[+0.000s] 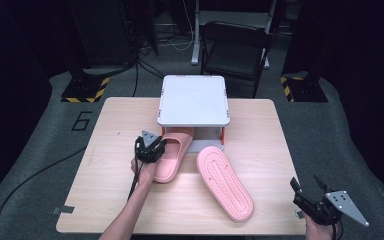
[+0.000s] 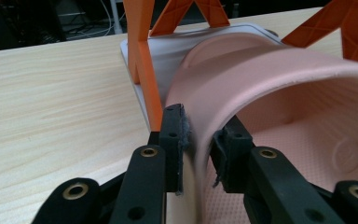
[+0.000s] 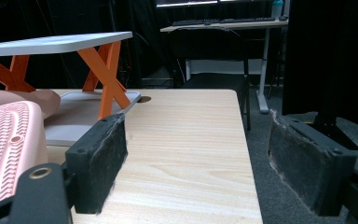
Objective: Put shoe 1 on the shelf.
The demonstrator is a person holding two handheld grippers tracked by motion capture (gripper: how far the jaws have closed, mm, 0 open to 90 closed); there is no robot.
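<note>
Left gripper [image 1: 156, 145] is clamped on the side wall of the upright pink slipper's [image 1: 172, 152] strap; left gripper view shows one pad [image 2: 179, 135] outside the strap [image 2: 270, 74] and the other inside, both pressing the rubber. That slipper sits sole-down on the wooden table [image 1: 110, 150], toe end tucked under the top shelf of the small rack [image 1: 194, 100], heel end sticking out toward the person. Rack is a two-level thing: white top shelf, orange crossed legs [image 2: 144, 60], white bottom tray [image 3: 81, 109] resting on the table. Top shelf carries nothing. On the bottom level the slipper's front lies over the tray, seen in the left gripper view with the white tray edge just behind the strap. Second pink slipper [image 1: 225, 182] lies flipped, ribbed sole up, on the table right of the first one, angled toward the near right corner, outside the rack, its far end near the tray's front edge; whether it touches the tray can't be told. Right gripper [image 1: 307, 195] is at the table's near right corner, partly off the edge, jaws wide apart with nothing between them; its view shows the upturned sole [image 3: 4, 144] at left and the rack beyond. Dark floor and a chair [image 1: 235, 50] behind the table.
</note>
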